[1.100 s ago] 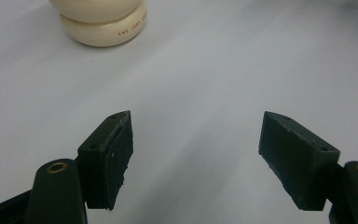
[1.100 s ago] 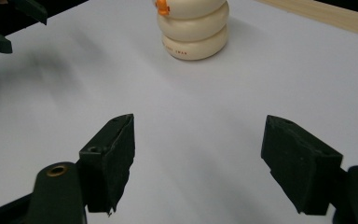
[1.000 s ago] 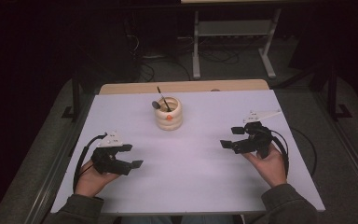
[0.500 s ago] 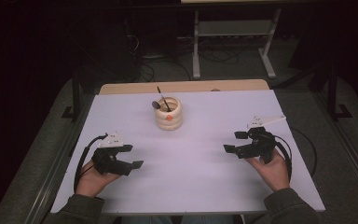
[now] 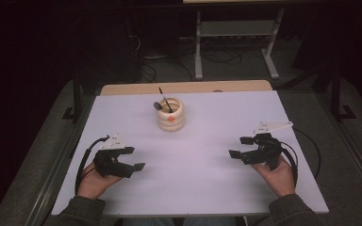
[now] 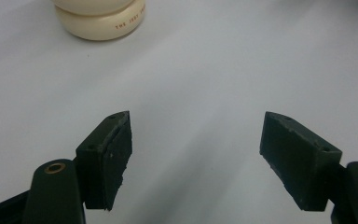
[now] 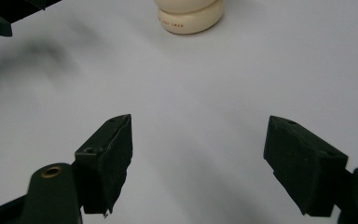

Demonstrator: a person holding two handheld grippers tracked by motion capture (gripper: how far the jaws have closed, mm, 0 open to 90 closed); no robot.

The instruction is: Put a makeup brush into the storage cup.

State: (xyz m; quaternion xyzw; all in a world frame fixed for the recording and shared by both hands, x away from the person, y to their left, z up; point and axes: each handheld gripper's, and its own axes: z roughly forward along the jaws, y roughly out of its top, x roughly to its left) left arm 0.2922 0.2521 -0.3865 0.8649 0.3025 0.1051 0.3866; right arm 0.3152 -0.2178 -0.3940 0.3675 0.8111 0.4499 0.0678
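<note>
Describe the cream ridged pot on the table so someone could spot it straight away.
Look at the white table, toward its far edge near the middle. There stands the cream pot, stacked in rounded rings with an orange dot on its front. Dark utensils stick out of its top.

High camera overhead, facing forward; both claw cameras low, sharing the cream pot (image 5: pixel 170 114).

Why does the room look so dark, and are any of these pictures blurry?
High view: the white table is lit while the floor and room behind fall into near black. Right gripper view: smeared dark shadows blur the upper left. Left gripper view: the cream cup is soft but its lettering shows; the jaws are sharp.
</note>
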